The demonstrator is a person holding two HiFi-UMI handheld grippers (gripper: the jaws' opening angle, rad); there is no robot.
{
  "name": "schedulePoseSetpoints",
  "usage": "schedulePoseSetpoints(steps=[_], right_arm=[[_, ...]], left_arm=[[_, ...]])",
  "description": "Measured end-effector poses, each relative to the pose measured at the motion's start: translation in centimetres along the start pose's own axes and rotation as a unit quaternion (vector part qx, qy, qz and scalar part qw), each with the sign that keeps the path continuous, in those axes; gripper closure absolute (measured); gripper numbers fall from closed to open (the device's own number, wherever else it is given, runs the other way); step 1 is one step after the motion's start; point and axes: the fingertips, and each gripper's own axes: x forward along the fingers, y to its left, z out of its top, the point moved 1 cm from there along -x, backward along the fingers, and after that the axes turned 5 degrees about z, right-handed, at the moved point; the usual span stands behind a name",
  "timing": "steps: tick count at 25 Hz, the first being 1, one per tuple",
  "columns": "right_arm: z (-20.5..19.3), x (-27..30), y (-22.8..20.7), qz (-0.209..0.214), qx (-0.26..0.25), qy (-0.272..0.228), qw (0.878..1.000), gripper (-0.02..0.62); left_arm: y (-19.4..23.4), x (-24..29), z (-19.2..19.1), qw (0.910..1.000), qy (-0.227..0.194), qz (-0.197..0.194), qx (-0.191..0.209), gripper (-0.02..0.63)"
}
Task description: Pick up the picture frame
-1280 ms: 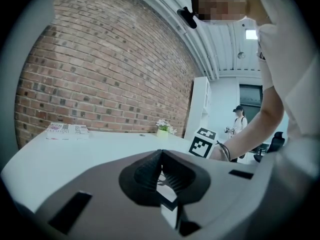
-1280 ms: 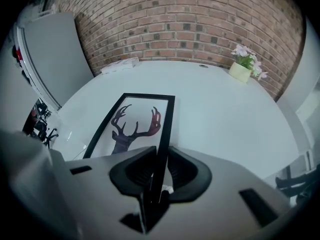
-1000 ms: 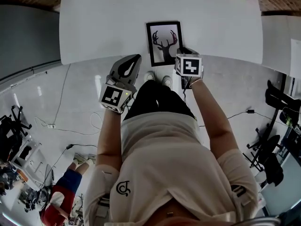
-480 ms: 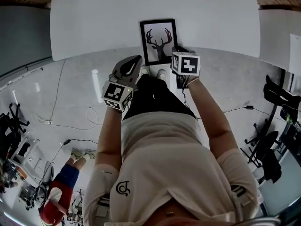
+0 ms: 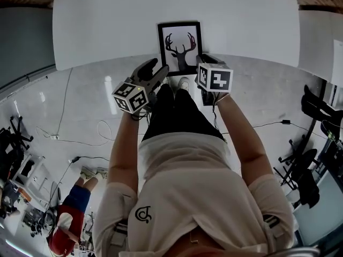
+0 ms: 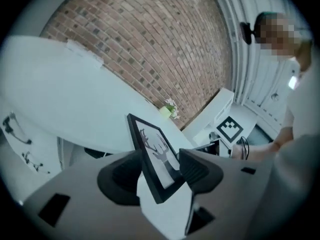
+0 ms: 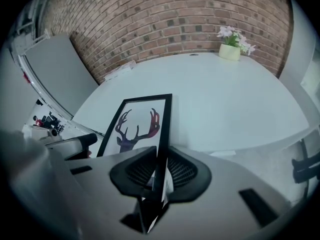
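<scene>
The left gripper (image 5: 155, 70) has dropped from beside the person's leg to the near edge of the tabletop (image 5: 107, 25) and rolled over; its fingers (image 6: 201, 170) have just been opening and now stand released, well apart; the near left corner of the picture frame (image 5: 180, 46) sits in the gap between them, and I judge that neither pad presses on it yet. The right gripper (image 5: 202, 60) has kept its place at the frame's near right corner; its fingers (image 7: 186, 172) are clenched on the frame's right rail, which shows edge-on between the two pads. The frame itself appears not to have shifted; it lies with the stag print facing up, its lower end at the middle of the tabletop's near edge, the rest reaching toward the far edge. For the task this reads as the second grip being set up: one side is held, the other is bracketed but loose; closing the left fingers on that corner would let both hands raise the frame level; lifting on the right hold alone risks it twisting or slipping.
</scene>
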Motion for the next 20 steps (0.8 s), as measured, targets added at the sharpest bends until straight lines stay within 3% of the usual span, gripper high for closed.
schedulePoseSetpoints(steps=[4,7,9,20], right_arm=[[0.0,0.2,0.2,0.003,-0.004,-0.016,1.000,0.518],[0.1,0.1,0.2,0.003,-0.006,-0.021,1.000,0.518],[0.1,0.1,0.3,0.006,-0.003,-0.025,1.000,0.519],[0.6,-0.1,0.1,0.020,0.010,-0.059,0.998,0.534]], left_arm=[[1.6,1.5,-2.4,0.9932,0.045,-0.031,-0.103,0.345],[1.2,2.7,-3.8,0.9806,0.087,-0.079,-0.156,0.347],[0.7,3.2,-3.8,0.9728,0.094,-0.105,-0.184,0.352],[0.6,5.7,-4.0,0.9622,0.106,-0.131,-0.214,0.492]])
